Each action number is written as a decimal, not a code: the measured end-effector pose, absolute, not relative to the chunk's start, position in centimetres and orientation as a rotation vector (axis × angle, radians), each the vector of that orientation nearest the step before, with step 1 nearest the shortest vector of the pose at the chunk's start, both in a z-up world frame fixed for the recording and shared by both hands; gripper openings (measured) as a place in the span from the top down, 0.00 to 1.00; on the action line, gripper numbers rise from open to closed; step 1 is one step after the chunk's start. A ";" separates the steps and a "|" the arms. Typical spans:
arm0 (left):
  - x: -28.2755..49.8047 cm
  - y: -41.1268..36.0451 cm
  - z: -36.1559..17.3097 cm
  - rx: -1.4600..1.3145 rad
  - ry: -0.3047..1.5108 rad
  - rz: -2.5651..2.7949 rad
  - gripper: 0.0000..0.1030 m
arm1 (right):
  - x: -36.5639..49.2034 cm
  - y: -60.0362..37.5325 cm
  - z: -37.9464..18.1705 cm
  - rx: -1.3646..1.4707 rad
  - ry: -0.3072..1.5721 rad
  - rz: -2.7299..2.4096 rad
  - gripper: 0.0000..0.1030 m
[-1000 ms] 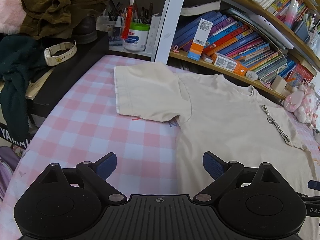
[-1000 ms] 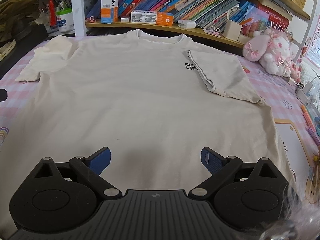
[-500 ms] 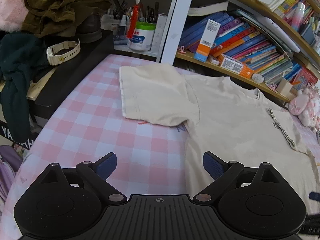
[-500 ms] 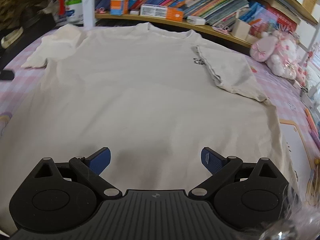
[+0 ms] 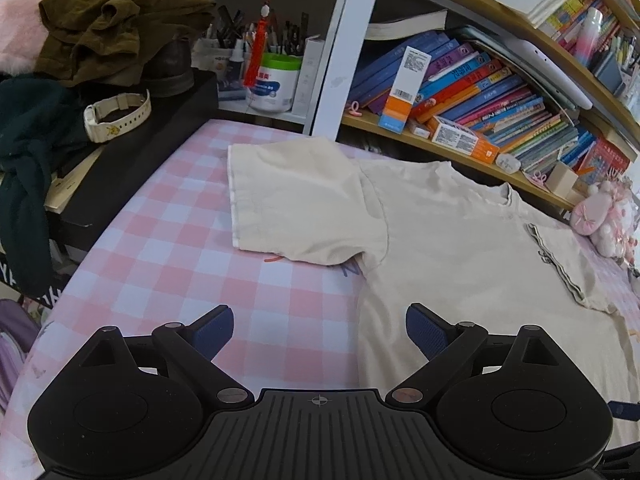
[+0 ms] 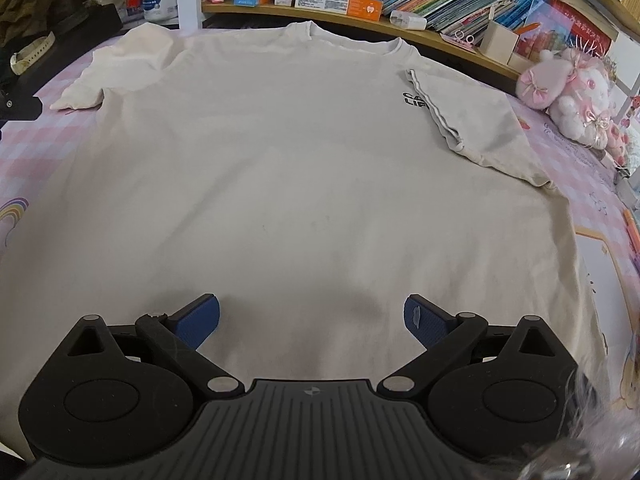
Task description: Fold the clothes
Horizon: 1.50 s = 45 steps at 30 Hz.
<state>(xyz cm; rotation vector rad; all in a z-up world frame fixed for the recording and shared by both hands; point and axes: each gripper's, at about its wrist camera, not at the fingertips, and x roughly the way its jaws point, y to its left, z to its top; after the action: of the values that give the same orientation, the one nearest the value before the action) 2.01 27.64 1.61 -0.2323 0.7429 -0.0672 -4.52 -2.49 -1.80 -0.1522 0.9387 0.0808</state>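
Across the pink checked cloth [image 5: 168,248] we see the cream T-shirt [image 6: 280,168] spread flat, front up, collar at the far edge toward the bookshelf [image 6: 400,24]. Its left sleeve [image 5: 296,204] lies out flat on the checks; its right sleeve [image 6: 476,128] is folded in over the chest, half covering a black print. We note the left gripper [image 5: 319,330] with jaws wide and nothing between them, above the shirt's near left edge. The right gripper [image 6: 312,318] is likewise spread wide and empty, above the lower body of the shirt. A pink plush toy [image 6: 572,92] sits far right, beside the shirt.
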 end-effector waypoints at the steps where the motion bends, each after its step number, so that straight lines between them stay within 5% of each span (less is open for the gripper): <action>1: 2.0 27.7 1.6 -0.237 0.741 -0.064 0.08 | -4.5 -2.5 -1.8 -0.151 0.940 0.082 0.02; 11: 2.3 28.9 1.1 -0.309 0.740 -0.047 0.09 | -4.5 -2.7 -2.2 -0.145 0.943 0.089 0.00; 21: 6.3 30.7 -1.0 -0.457 0.785 -0.011 0.54 | -4.5 -3.7 -2.6 -0.070 0.942 0.110 0.00; 36: 11.3 32.2 -2.2 -0.500 0.751 0.126 0.61 | -4.7 -3.5 -2.3 -0.128 0.938 0.147 0.00; 38: 11.3 32.1 -2.2 -0.519 0.747 0.150 0.66 | -4.9 -3.2 -2.2 -0.165 0.929 0.153 0.00; 40: 11.4 32.2 -2.4 -0.544 0.752 0.175 0.89 | -5.1 -2.9 -2.0 -0.220 0.912 0.161 0.00; 45: 11.1 33.1 -3.0 -0.681 0.740 0.219 0.99 | -5.5 -2.8 -1.7 -0.342 0.864 0.184 0.00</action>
<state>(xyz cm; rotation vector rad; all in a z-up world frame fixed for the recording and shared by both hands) 11.05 33.09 -3.02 -0.6808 0.7397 0.2188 -5.50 -2.77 -1.71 -0.3419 0.8643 0.1841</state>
